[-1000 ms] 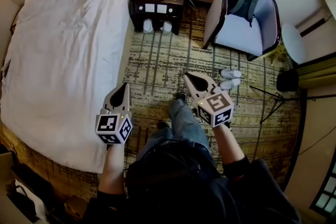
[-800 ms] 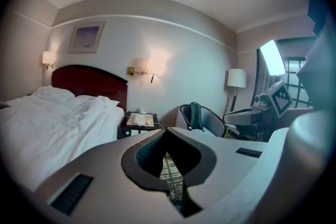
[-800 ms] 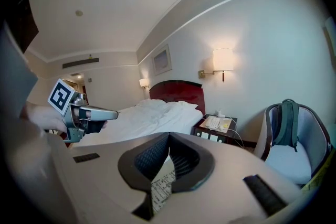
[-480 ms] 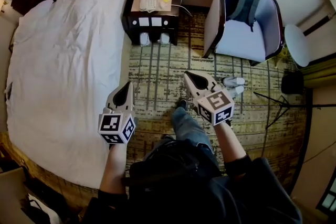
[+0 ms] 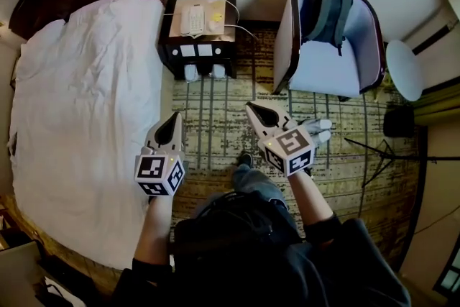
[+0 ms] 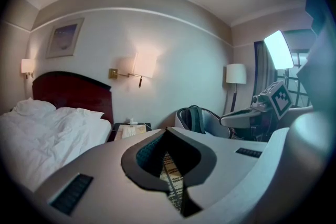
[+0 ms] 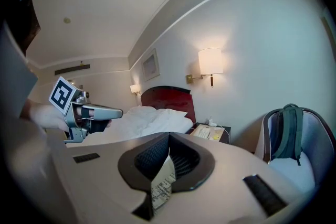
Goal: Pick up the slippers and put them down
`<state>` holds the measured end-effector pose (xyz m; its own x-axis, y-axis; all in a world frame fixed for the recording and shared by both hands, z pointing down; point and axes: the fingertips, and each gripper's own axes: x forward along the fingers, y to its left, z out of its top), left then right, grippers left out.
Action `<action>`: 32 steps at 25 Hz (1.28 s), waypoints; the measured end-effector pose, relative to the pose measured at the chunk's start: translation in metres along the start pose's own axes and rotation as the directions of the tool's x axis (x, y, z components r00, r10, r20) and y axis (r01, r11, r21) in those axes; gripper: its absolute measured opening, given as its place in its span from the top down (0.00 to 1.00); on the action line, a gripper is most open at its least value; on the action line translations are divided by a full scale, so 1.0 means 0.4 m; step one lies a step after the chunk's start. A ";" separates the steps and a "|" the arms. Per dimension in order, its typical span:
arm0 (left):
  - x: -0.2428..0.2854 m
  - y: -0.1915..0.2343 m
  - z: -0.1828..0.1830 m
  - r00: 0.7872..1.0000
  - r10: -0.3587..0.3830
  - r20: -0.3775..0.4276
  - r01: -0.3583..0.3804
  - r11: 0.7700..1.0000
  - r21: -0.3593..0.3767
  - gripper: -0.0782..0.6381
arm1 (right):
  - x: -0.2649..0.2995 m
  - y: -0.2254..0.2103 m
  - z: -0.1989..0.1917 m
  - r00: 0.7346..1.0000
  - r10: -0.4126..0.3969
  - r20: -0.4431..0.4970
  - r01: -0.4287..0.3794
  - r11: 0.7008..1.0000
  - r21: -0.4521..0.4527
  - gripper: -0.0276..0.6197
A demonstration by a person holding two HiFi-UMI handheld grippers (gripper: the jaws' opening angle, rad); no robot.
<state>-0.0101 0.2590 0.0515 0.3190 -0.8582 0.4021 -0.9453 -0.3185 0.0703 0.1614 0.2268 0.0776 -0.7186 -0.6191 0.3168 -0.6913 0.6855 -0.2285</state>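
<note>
One pair of white slippers (image 5: 203, 72) stands on the carpet against the front of the dark nightstand (image 5: 175, 47). A second white pair (image 5: 318, 129) lies on the carpet in front of the armchair, just right of my right gripper and partly hidden by it. My left gripper (image 5: 173, 117) is held over the carpet by the bed's edge, shut and empty. My right gripper (image 5: 251, 107) points toward the nightstand, also shut with nothing in it. In the left gripper view the jaws (image 6: 167, 131) meet at the tip; the right gripper view shows its jaws (image 7: 168, 137) the same.
A bed with white bedding (image 5: 79, 104) fills the left. An armchair (image 5: 359, 75) holding a green backpack (image 5: 327, 14) stands at the right. A phone (image 5: 191, 18) and cables sit on the nightstand. A round white table (image 5: 406, 68) and a tripod (image 5: 381, 151) stand far right.
The person has walked forward with both grippers toward the nightstand; it and the armchair sit lower in the view. The pair by the armchair is now beside the right gripper. Both grippers stayed shut.
</note>
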 end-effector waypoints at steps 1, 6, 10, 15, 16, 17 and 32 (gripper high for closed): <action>0.016 -0.004 0.009 1.000 -0.004 -0.002 0.004 1.000 0.001 0.89 | 0.008 -0.015 0.007 1.000 0.002 0.003 -0.002 1.000 -0.001 0.96; 0.065 -0.002 0.035 1.000 0.004 -0.003 -0.004 1.000 0.002 0.89 | 0.039 -0.064 0.027 1.000 0.013 0.010 -0.013 1.000 0.011 0.96; 0.084 -0.005 0.051 1.000 0.013 -0.005 -0.013 1.000 0.009 0.89 | 0.042 -0.085 0.031 1.000 0.018 0.011 -0.018 1.000 0.018 0.96; 0.097 -0.007 0.039 1.000 0.014 -0.023 -0.014 1.000 0.006 0.89 | 0.051 -0.097 0.029 0.999 0.024 0.027 -0.025 0.999 0.035 0.96; 0.103 -0.008 0.040 1.000 0.013 -0.025 -0.013 1.000 0.006 0.89 | 0.053 -0.101 0.032 0.999 0.024 0.028 -0.025 0.999 0.036 0.96; 0.109 -0.009 0.044 1.000 0.013 -0.025 -0.012 1.000 0.007 0.89 | 0.054 -0.107 0.036 0.999 0.022 0.028 -0.023 0.999 0.036 0.96; 0.165 0.052 0.065 1.000 -0.013 -0.006 0.013 1.000 -0.015 0.89 | 0.118 -0.131 0.070 1.000 -0.009 0.012 0.009 1.000 0.008 0.96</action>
<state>-0.0070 0.1850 0.0557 0.3310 -0.8517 0.4063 -0.9420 -0.3236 0.0889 0.1616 0.1509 0.0785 -0.7132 -0.6299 0.3075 -0.6983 0.6769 -0.2330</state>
